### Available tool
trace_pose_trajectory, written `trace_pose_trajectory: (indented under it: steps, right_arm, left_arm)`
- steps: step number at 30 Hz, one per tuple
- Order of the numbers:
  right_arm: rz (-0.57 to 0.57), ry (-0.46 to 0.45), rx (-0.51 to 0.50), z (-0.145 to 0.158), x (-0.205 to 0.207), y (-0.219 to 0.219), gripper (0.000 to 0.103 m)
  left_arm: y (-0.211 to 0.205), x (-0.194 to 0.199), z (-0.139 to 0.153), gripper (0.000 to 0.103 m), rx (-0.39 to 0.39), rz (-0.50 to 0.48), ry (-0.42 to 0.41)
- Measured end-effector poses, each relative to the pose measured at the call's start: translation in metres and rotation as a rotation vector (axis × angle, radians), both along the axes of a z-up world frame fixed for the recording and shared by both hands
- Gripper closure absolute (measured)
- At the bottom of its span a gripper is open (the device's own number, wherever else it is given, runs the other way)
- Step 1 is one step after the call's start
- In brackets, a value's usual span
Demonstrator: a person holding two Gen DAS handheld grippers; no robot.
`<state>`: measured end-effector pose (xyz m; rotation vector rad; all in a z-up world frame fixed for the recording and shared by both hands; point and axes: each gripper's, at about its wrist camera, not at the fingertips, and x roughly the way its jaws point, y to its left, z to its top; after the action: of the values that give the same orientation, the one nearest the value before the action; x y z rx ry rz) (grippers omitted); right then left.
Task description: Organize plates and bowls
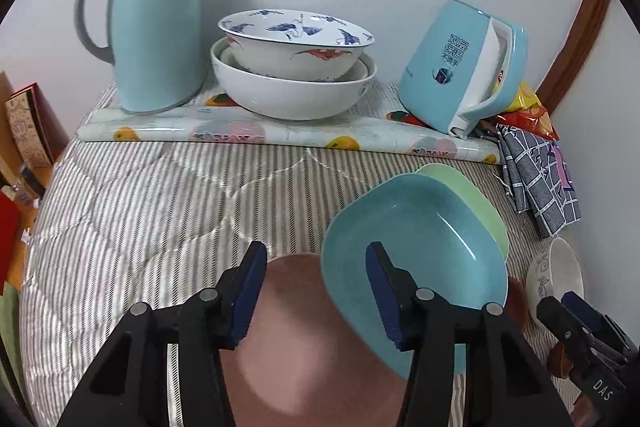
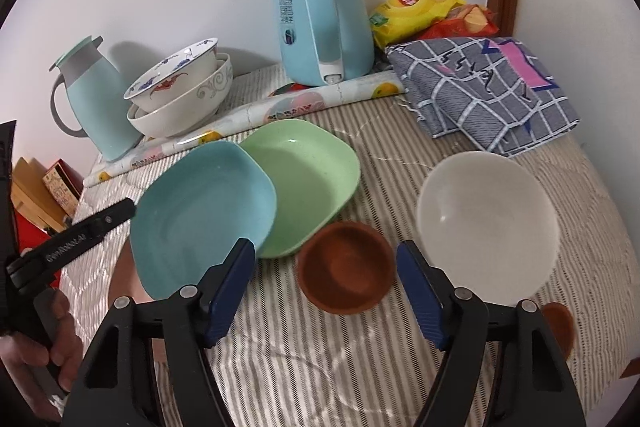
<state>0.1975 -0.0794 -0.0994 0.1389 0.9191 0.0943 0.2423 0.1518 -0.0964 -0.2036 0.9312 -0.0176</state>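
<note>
Right wrist view: blue plate (image 2: 200,211) overlaps green plate (image 2: 308,179) (both empty), small brown bowl (image 2: 346,267) upright between the right gripper (image 2: 324,291)'s parted jaws.

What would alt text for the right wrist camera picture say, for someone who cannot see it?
An open two-finger gripper hangs over a small brown bowl on a striped cloth, nothing between its pads. A white bowl sits right; overlapping blue and green plates sit left. A kettle stands behind.
</note>
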Motion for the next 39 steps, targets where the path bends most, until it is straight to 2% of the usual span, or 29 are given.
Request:
trace_pose_trajectory:
  steps: [5,13,20,22,24,26,28,39]
  right_arm:
    - [0.014,0.009,0.005,-0.004,0.011,0.011,0.030]
    - [0.033,0.058,0.017,-0.021,0.027,0.023,0.037]
    - [0.035,0.089,0.029,-0.034,0.040,0.028,0.047]
    - [0.041,0.106,0.050,-0.038,0.044,0.028,0.060]
    - [0.037,0.111,0.064,-0.040,0.045,0.028,0.065]
    - [0.027,0.103,0.055,-0.040,0.045,0.027,0.071]
    - [0.031,0.102,0.063,-0.040,0.045,0.026,0.088]
    - [0.018,0.066,0.061,-0.025,0.032,0.019,0.089]
  left_arm:
    - [-0.004,0.011,-0.005,0.059,-0.009,-0.019,0.005]
    - [-0.006,0.025,-0.018,0.066,-0.005,-0.026,0.027]
    - [-0.004,0.030,-0.026,0.080,-0.045,-0.043,0.041]
    - [-0.005,0.030,-0.026,0.085,-0.045,-0.050,0.038]
    - [-0.009,0.031,-0.026,0.091,-0.038,-0.062,0.039]
    - [-0.012,0.031,-0.026,0.094,-0.042,-0.078,0.037]
    - [-0.015,0.030,-0.026,0.094,-0.047,-0.089,0.036]
    - [-0.022,0.013,-0.009,0.095,-0.048,-0.087,-0.005]
